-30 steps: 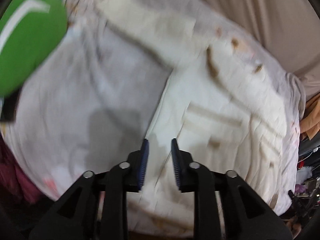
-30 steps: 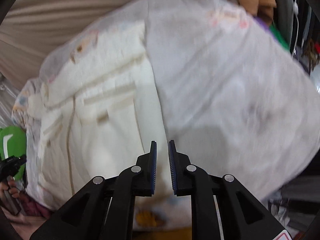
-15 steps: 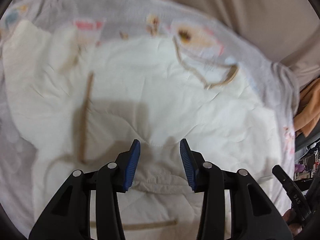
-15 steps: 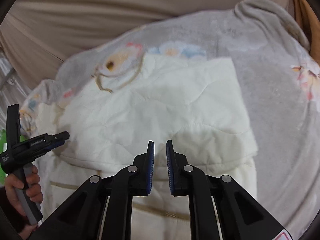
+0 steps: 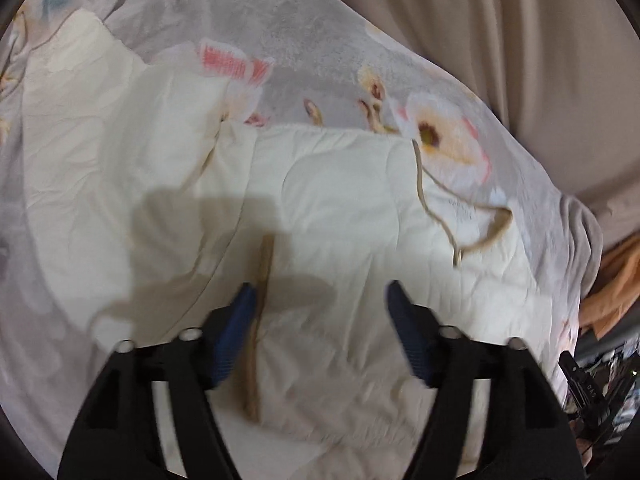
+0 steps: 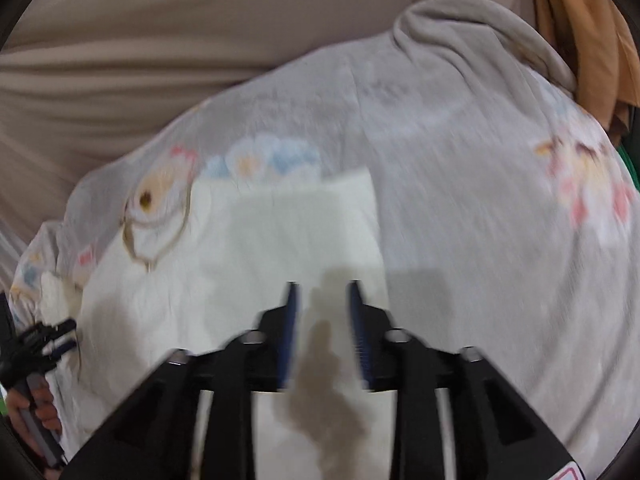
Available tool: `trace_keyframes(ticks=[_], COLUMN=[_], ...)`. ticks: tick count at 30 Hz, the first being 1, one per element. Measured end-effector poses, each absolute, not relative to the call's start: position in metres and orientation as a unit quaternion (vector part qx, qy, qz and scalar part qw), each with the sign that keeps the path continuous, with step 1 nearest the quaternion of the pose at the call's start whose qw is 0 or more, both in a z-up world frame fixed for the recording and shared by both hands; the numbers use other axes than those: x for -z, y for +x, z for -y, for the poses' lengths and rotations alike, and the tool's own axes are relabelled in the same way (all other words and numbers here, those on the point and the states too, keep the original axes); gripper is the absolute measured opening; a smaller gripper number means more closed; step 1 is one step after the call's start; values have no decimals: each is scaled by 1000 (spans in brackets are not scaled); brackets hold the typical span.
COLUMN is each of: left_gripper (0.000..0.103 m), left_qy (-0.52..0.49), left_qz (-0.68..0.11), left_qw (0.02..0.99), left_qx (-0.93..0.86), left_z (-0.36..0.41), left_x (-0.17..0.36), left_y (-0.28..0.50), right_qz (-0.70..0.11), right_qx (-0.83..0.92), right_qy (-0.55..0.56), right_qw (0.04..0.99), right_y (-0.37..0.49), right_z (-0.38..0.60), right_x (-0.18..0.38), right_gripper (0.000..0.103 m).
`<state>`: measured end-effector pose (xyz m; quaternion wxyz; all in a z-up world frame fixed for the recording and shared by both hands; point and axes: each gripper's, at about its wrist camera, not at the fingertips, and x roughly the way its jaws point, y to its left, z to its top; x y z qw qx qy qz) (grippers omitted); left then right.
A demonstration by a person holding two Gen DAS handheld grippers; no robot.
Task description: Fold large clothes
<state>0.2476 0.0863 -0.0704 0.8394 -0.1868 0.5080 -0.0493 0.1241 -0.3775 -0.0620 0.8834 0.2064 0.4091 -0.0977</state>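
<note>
A cream quilted garment (image 5: 328, 216) with tan cord trim (image 5: 444, 220) lies folded over on a grey flowered blanket (image 5: 288, 28). My left gripper (image 5: 320, 300) is open and empty, just above the garment's middle, beside a tan strap (image 5: 260, 292). In the right wrist view the garment (image 6: 256, 248) lies below my right gripper (image 6: 322, 292), which is open and empty near the garment's right edge. The left gripper (image 6: 56, 338) also shows at the far left of the right wrist view.
The flowered blanket (image 6: 472, 184) covers the bed. A beige curtain (image 5: 500, 40) hangs behind it. Orange cloth (image 6: 592, 40) and clutter (image 5: 600, 364) lie off the bed's right side.
Both grippers have opened wider, the right from nearly shut. Both have moved in closer over the garment; the views are blurred by motion.
</note>
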Motion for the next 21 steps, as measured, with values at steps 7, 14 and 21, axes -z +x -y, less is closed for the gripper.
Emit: trace_keyframes(ticks=[7,14,21], left_gripper=[26,33,43], left_qy=[-190,-155,-134], left_qz=[-518,-534,-488], left_qw=[832,831,862], left_qx=[51,19,41], left_z=[-80,-85,-67], left_x=[88,95,50], left_y=[269,259,196], right_qz=[-440,-444,-440], right_qx=[101,174,-8], right_qy=[201,212,134], right_qw=[869,853,888], right_y=[195,160,109], right_z=[386,417,292], right_x=[94,96,57], right_gripper=[1,1,4])
